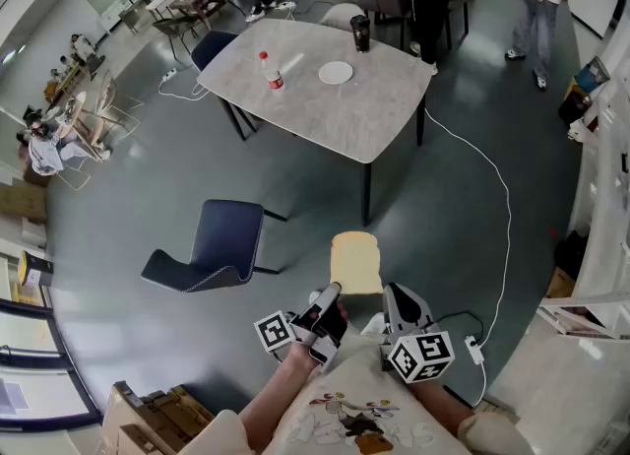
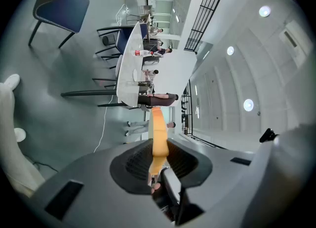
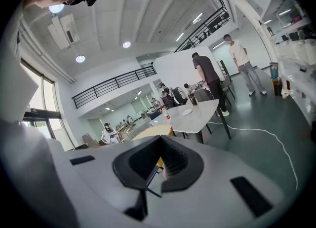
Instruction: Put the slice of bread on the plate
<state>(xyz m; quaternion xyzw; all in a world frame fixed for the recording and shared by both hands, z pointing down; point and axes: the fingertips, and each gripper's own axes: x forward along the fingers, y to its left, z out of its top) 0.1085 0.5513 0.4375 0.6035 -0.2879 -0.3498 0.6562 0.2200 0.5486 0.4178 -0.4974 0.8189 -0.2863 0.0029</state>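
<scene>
A pale yellow slice of bread (image 1: 355,260) hangs in the air above the grey floor, held flat by its near edge. My left gripper (image 1: 333,294) is shut on it; in the left gripper view the bread (image 2: 158,133) shows edge-on between the pads. My right gripper (image 1: 393,297) rides just right of the slice, shut with nothing in it. In the right gripper view the bread (image 3: 150,133) shows beyond and to the left of the jaws (image 3: 159,160). The white plate (image 1: 336,72) lies on the grey table (image 1: 364,118), well ahead of both grippers.
A red-capped bottle (image 1: 267,71) and a dark cup (image 1: 360,32) stand on the table near the plate. A blue chair (image 1: 212,246) stands on the floor to the left. A white cable (image 1: 504,209) runs across the floor on the right. People stand beyond the table.
</scene>
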